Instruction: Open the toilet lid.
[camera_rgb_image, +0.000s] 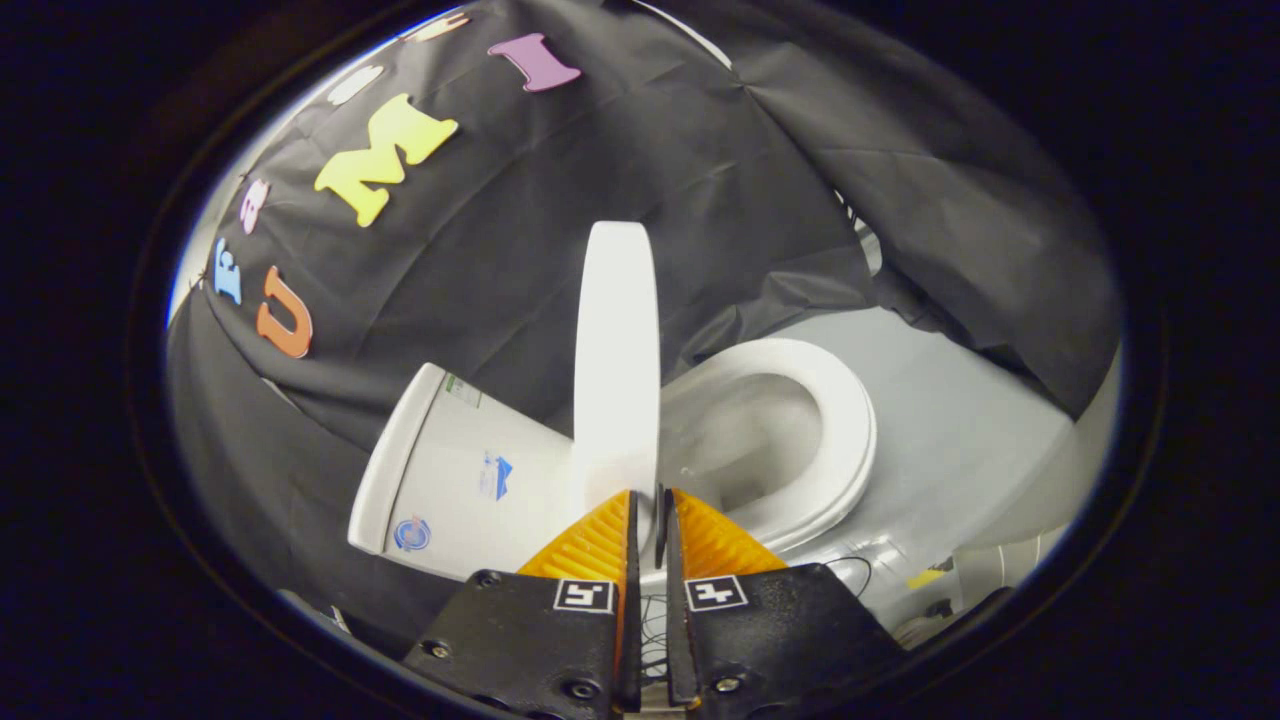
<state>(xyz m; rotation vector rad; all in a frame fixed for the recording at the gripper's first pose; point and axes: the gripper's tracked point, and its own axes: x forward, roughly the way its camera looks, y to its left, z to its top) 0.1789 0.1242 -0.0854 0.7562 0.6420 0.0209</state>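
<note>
The white toilet lid (615, 350) stands raised, seen edge-on and running straight ahead from my fingers. My gripper (650, 497) is shut on the lid's near edge, with a thin strip of white showing between the two fingers. To one side of the lid lies the uncovered seat ring (845, 430) around the bowl (745, 435). On the lid's other side is the white tank (455, 470), which the lid leans toward.
Black cloth wall hangs close behind the tank and around the toilet. Grey floor (960, 420) spreads beyond the seat. A thin cable (858, 568) and a small yellow item (926, 578) lie on the floor near my fingers.
</note>
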